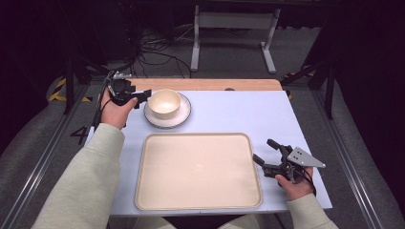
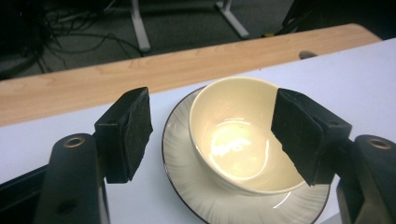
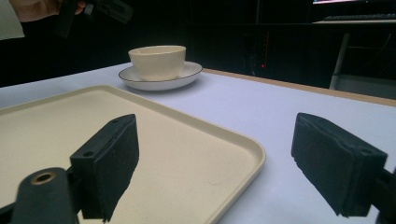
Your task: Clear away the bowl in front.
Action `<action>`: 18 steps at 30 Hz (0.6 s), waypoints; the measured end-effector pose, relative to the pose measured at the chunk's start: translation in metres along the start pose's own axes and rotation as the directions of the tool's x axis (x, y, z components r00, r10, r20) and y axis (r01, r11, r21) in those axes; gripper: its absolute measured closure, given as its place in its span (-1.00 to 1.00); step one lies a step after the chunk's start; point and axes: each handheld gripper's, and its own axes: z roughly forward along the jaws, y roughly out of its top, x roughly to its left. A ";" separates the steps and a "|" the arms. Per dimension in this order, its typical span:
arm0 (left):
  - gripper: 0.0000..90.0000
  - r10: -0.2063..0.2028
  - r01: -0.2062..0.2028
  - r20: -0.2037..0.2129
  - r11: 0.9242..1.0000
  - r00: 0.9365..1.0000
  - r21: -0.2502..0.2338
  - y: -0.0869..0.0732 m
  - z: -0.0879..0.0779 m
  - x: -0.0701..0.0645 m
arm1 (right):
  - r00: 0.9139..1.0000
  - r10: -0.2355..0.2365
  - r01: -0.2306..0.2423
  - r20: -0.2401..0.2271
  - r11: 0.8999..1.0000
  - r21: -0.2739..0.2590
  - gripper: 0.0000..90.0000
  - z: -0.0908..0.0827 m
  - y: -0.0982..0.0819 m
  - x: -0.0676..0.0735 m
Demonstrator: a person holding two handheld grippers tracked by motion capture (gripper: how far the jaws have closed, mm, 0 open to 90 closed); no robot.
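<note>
A cream bowl [image 1: 164, 102] stands upright on a white saucer [image 1: 184, 116] with a dark rim, at the far left of the table. My left gripper [image 1: 142, 97] is open right at the bowl's left side. In the left gripper view the empty bowl [image 2: 233, 140] sits on the saucer [image 2: 187, 177] between the spread pads [image 2: 133, 133], which do not press on it. A large, bare cream tray [image 1: 198, 171] lies in the near middle. My right gripper [image 1: 264, 150] is open just off the tray's right edge, with nothing between its jaws [image 3: 215, 154].
The table top [image 1: 248, 112] is pale blue-white, with a wooden strip [image 1: 210, 84] along its far edge. Beyond it are a white stand [image 1: 234, 28] and cables on the floor. In the right gripper view the bowl [image 3: 156, 60] stands beyond the tray [image 3: 154, 135].
</note>
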 end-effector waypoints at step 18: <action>-0.19 -0.062 0.062 -0.009 0.993 0.998 0.099 -0.008 0.037 0.005 | 1.000 0.004 -0.004 -0.002 1.000 -0.014 -0.62 -0.001 -0.001 0.000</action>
